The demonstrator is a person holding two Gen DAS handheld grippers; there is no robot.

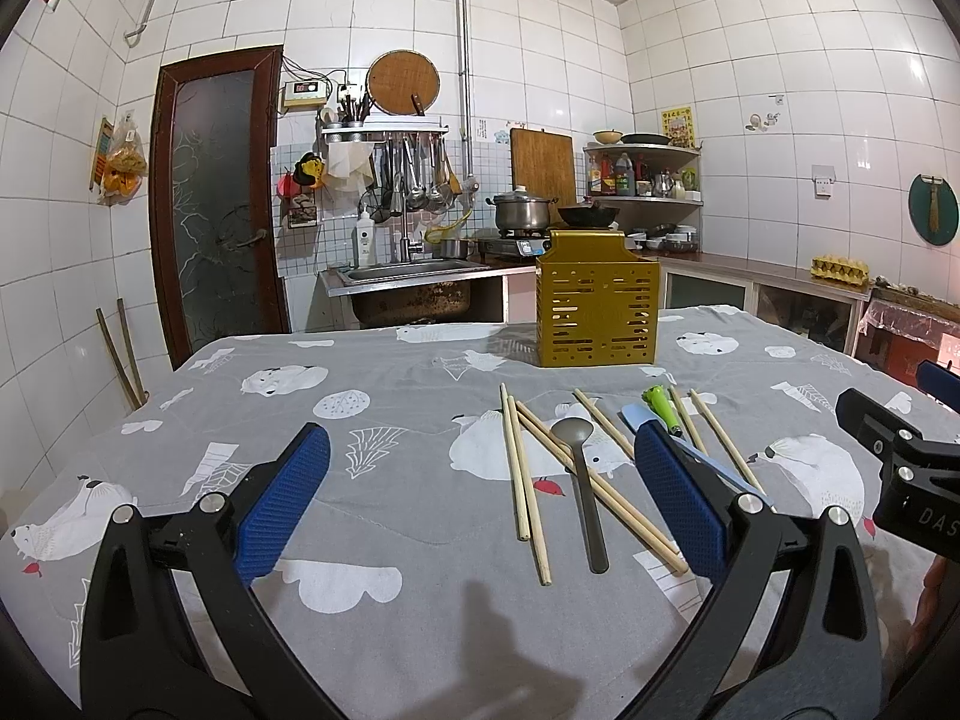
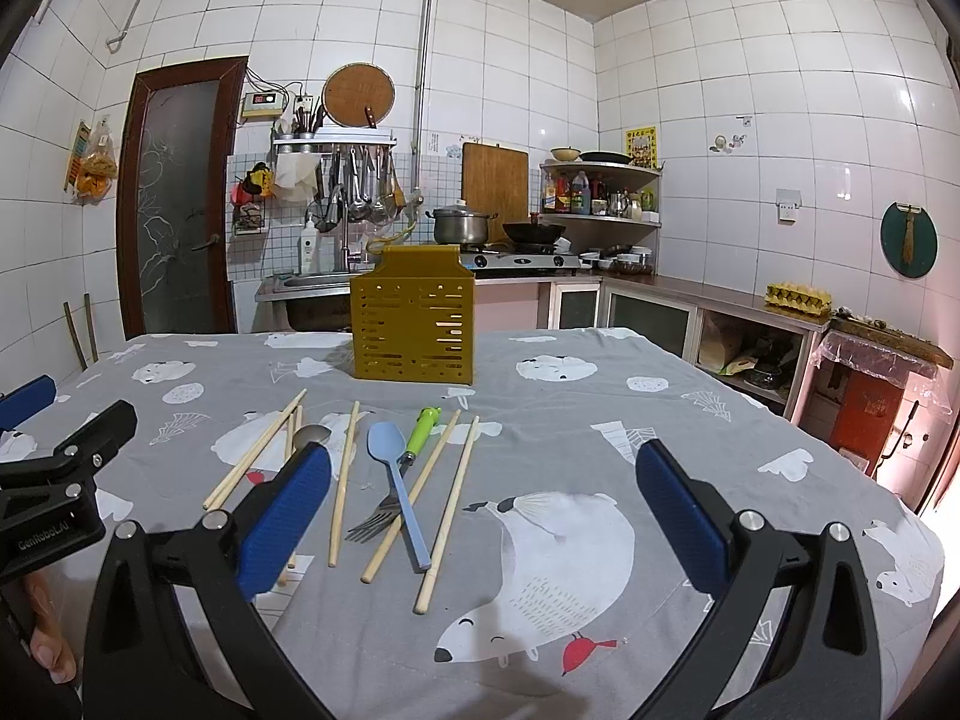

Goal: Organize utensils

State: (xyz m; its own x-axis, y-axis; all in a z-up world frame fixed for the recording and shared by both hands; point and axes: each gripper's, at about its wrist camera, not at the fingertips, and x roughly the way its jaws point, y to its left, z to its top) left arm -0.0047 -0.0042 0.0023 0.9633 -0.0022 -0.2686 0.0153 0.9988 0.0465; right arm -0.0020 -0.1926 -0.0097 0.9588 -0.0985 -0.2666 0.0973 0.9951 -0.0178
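A yellow slotted utensil holder [image 1: 597,306] [image 2: 414,324] stands upright at the far middle of the table. In front of it, several wooden chopsticks [image 1: 522,480] [image 2: 447,510] lie loose beside a grey spoon [image 1: 585,480] [image 2: 312,435], a light blue spoon [image 1: 636,417] [image 2: 396,474] and a green-handled fork [image 1: 660,405] [image 2: 420,432]. My left gripper [image 1: 480,438] [image 2: 75,405] hovers open at the near left of them, holding nothing. My right gripper [image 2: 483,462] [image 1: 894,393] hovers open at the near right, also holding nothing. The fingers hide parts of both spoons.
A grey cloth printed with polar bears [image 1: 390,630] covers the table. Behind it are a sink [image 1: 414,270], a stove with a pot [image 1: 522,213] and a wok, and a counter along the right wall. A hand [image 2: 48,630] shows at the left edge.
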